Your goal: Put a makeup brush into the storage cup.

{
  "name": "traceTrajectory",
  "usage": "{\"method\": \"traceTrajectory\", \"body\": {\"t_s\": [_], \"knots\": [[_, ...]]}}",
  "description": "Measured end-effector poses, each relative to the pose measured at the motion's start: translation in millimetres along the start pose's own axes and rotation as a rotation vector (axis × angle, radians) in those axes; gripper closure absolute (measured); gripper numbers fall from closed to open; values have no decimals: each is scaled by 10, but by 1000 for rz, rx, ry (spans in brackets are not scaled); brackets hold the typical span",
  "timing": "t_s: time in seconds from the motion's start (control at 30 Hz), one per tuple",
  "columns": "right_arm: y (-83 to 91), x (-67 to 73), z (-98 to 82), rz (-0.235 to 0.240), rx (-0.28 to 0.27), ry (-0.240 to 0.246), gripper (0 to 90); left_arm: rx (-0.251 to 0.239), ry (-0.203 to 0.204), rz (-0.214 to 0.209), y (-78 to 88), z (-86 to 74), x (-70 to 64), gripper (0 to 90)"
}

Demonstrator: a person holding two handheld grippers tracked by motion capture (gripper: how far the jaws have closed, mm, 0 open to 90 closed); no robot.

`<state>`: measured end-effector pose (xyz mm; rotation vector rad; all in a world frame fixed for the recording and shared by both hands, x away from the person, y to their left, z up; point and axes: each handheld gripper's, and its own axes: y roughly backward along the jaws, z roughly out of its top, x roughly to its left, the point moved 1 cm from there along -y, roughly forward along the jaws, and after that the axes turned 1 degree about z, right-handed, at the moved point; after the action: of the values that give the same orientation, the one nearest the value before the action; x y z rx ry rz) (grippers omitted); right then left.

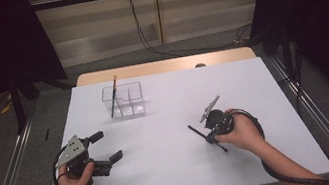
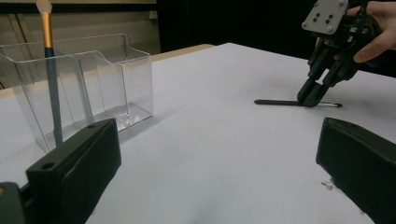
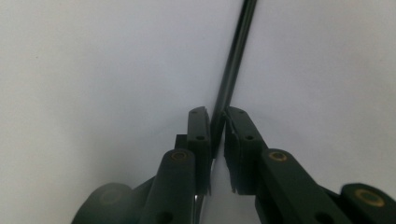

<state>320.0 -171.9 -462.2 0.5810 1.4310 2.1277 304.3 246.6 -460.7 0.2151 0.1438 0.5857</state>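
Right gripper (image 3: 218, 128) pinches a slim black pen (image 3: 233, 65) on the smooth white table (image 1: 175, 167); left gripper (image 1: 103, 147) gapes wide

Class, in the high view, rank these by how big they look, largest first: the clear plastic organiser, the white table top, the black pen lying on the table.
1. White table top
2. Clear plastic organiser
3. Black pen, thin, partly hidden by the right gripper shut on it.

We see a glossy clear plastic holder (image 2: 93, 84), a matt white surface (image 1: 170, 137), and matt black tongs (image 3: 217, 149).
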Motion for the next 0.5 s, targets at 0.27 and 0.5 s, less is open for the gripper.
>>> {"method": "traceTrajectory", "body": {"t_s": [0.27,0.5], "knots": [[-9,0,68,2,57,-31,848,0,2,2,-2,2,1,0],[-18,-23,104,14,86,-52,850,2,-4,-1,-40,14,-2,0]]}}
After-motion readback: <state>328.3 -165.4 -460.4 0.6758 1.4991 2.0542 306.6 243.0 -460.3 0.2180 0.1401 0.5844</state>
